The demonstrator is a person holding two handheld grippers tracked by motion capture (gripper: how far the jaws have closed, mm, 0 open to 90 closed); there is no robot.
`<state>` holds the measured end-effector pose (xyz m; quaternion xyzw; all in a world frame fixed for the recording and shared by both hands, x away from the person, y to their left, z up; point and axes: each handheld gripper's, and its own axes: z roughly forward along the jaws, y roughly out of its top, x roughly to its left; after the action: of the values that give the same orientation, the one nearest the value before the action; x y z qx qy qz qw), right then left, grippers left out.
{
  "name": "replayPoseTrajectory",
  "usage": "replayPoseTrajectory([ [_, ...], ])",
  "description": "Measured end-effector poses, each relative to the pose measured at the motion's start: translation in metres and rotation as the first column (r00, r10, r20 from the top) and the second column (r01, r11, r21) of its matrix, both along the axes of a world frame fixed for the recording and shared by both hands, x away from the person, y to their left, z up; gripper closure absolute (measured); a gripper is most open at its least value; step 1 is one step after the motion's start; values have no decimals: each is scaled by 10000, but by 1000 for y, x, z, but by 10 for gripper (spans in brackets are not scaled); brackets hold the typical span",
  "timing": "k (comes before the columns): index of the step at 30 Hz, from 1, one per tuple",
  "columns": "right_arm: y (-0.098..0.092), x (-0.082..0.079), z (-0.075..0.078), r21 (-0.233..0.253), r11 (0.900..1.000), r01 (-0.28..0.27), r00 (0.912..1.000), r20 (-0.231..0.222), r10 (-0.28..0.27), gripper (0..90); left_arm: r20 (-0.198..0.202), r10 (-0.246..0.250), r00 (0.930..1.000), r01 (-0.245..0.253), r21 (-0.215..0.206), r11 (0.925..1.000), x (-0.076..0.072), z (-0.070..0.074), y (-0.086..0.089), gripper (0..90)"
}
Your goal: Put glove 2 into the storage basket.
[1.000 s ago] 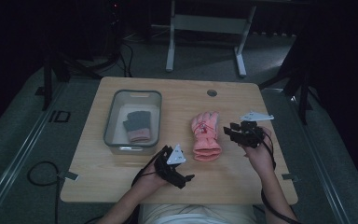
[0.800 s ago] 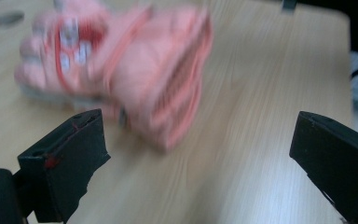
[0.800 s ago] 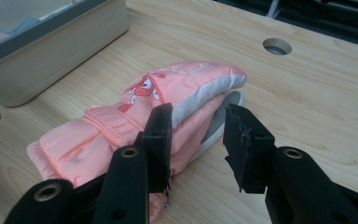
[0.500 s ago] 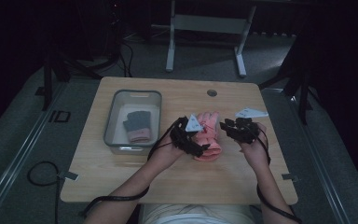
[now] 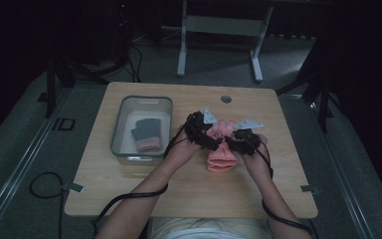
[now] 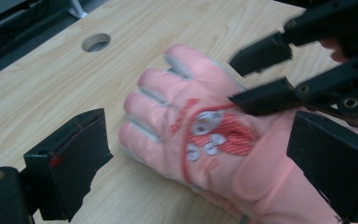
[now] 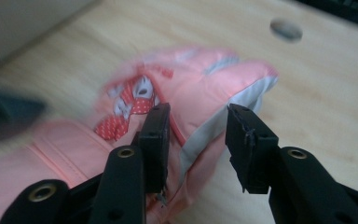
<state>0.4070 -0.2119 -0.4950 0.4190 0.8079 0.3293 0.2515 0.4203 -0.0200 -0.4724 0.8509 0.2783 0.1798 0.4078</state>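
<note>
Centrally, soft pink padded glove point(image 5: 222, 152) with grey finger trim on woodgrain table point(image 5: 129, 194). Left gripper point(image 6: 205, 154) spread wide over its cuff. Right gripper point(image 7: 198, 140) parted astride its grey edge.

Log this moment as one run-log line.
left gripper: open, straddling pink glove | right gripper: open at glove edge | grey glove: in bin

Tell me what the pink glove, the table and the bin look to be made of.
Pink glove: soft padded fabric, matte, with stitched seams, grey finger panels and a red dotted patch; probably synthetic. Table: wood or wood-look laminate, with a pale grain and a smooth flat finish. Bin: likely clear plastic with a grey rim, since its contents show through the wall.
</note>
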Motion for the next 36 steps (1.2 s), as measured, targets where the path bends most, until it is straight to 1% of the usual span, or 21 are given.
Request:
replayPoseTrajectory([
  [1, -3, 2, -3, 17, 10000, 29, 9999, -170, -28, 566, 0, 0, 10000, 0, 0, 10000, 0, 0, 0, 50],
  [2, -9, 3, -6, 113, 9998, 157, 9992, -357, -153, 551, -364, 103, 9993, -110, -184, 9998, 4, -4, 0, 50],
  [5, -16, 4, -9, 352, 9992, 182, 9986, -507, -164, 540, -665, 118, 9977, -124, -99, 9999, 8, -9, -1, 51],
  [7, -20, 7, -11, 414, 9991, 63, 9970, -778, -30, 521, -1404, 144, 9900, -161, -109, 9998, 14, -19, -2, 51],
  [8, -20, 7, -11, 414, 9991, 63, 9970, -778, -30, 521, -1404, 144, 9900, -161, -109, 9998, 14, -19, -2, 51],
  [9, -19, 11, -13, 337, 9994, -24, 9948, -1020, 58, 494, -1817, 159, 9832, -189, -149, 9997, 18, -26, -3, 51],
  [10, -19, 12, -14, 255, 9997, -57, 9941, -1079, 85, 474, -1966, 209, 9803, -256, -216, 9994, 20, -29, -2, 51],
  [12, -19, 16, -17, 71, 10000, -36, 9913, -1314, 45, 453, -2016, 492, 9782, -553, -247, 9982, 22, -34, -2, 57],
  [13, -19, 18, -17, 123, 9999, -75, 9895, -1440, 92, 453, -1917, 741, 9787, -762, -31, 9971, 22, -37, -3, 75],
  [15, -19, 20, -17, 127, 9998, -134, 9871, -1595, 152, 447, -2169, 989, 9712, -1000, 61, 9950, 25, -43, -2, 163],
  [17, -17, 22, -18, 159, 9997, -187, 9845, -1740, 212, 447, -2531, 1020, 9621, -1049, 18, 9945, 29, -50, -1, 173],
  [18, -16, 22, -19, 221, 9997, -132, 9830, -1830, 170, 448, -2531, 1020, 9621, -1049, 18, 9945, 29, -50, -1, 197],
  [19, -15, 24, -20, 292, 9995, -123, 9813, -1917, 176, 448, -3037, 970, 9478, -1046, -89, 9945, 35, -58, -1, 211],
  [21, -15, 25, -22, 419, 9991, -72, 9783, -2067, 157, 448, -3504, 713, 9339, -942, -489, 9943, 39, -64, 1, 260],
  [24, -16, 29, -25, 770, 9970, -10, 9711, -2380, 194, 448, -4212, 459, 9058, -1009, -1092, 9889, 45, -71, 2, 328],
  [29, -26, 37, -35, 2077, 9782, 79, 9495, -3085, 579, 455, -4974, 75, 8675, -1152, -1862, 9757, 51, -82, 7, 375],
  [31, -27, 40, -38, 2510, 9680, 23, 9395, -3321, 839, 492, -4895, -167, 8719, -960, -2043, 9742, 50, -84, 7, 457],
  [33, -27, 40, -38, 2498, 9683, -6, 9388, -3335, 866, 505, -4946, -279, 8687, -902, -2132, 9728, 50, -83, 8, 547],
  [34, -24, 39, -36, 2417, 9703, 3, 9396, -3321, 825, 554, -4854, -303, 8738, -827, -2096, 9743, 49, -81, 7, 601],
  [35, -24, 39, -36, 2417, 9703, 3, 9396, -3321, 825, 554, -4854, -303, 8738, -827, -2096, 9743, 49, -81, 7, 640],
  [36, -23, 39, -36, 2356, 9719, 21, 9410, -3293, 778, 568, -4727, -284, 8808, -753, -1991, 9771, 48, -78, 6, 640],
])
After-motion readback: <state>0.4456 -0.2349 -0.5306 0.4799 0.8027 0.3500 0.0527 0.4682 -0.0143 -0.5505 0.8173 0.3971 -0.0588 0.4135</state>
